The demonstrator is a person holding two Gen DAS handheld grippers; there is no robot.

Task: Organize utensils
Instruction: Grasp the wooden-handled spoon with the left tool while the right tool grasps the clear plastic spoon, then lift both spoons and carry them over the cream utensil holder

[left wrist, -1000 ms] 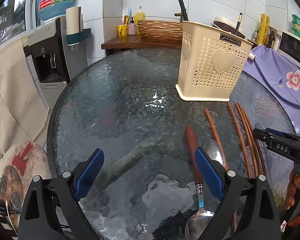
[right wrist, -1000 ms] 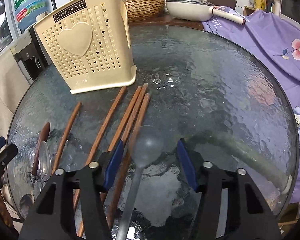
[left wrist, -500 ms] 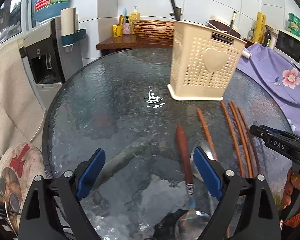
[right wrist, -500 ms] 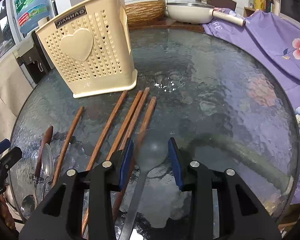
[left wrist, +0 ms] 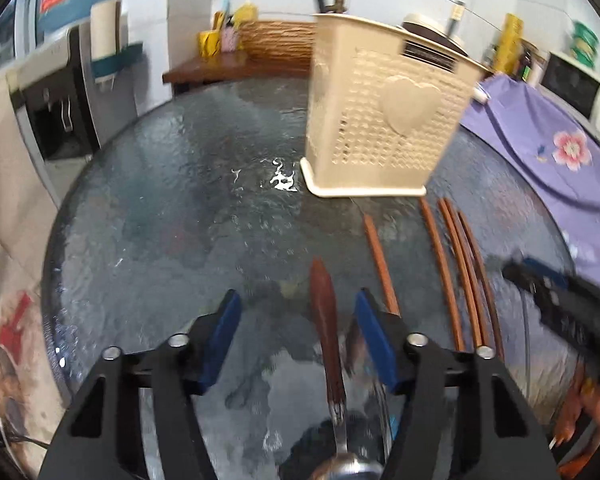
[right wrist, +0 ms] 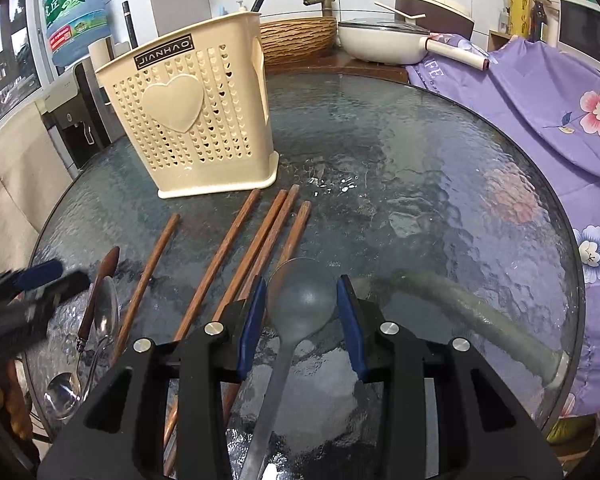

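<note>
A cream perforated utensil holder (right wrist: pixel 204 120) stands on the round glass table (right wrist: pixel 420 184); it also shows in the left wrist view (left wrist: pixel 384 120). Several wooden chopsticks (right wrist: pixel 256 240) lie in front of it. My right gripper (right wrist: pixel 302 304) has its blue pads against the bowl of a grey spoon (right wrist: pixel 300 300) that lies on the glass. My left gripper (left wrist: pixel 296 328) is open around the brown handle of a metal spoon (left wrist: pixel 326 320). A second metal spoon (right wrist: pixel 104 312) lies beside it.
A purple flowered cloth (right wrist: pixel 540 92) covers the right side. A white pan (right wrist: pixel 380 40) and a woven basket (right wrist: pixel 296 36) sit on a wooden counter behind the table. A water dispenser (left wrist: pixel 60 92) stands at left.
My right gripper has closed in from wide open onto the grey spoon's bowl. My left gripper has moved right so the brown-handled spoon lies between its fingers, which have narrowed.
</note>
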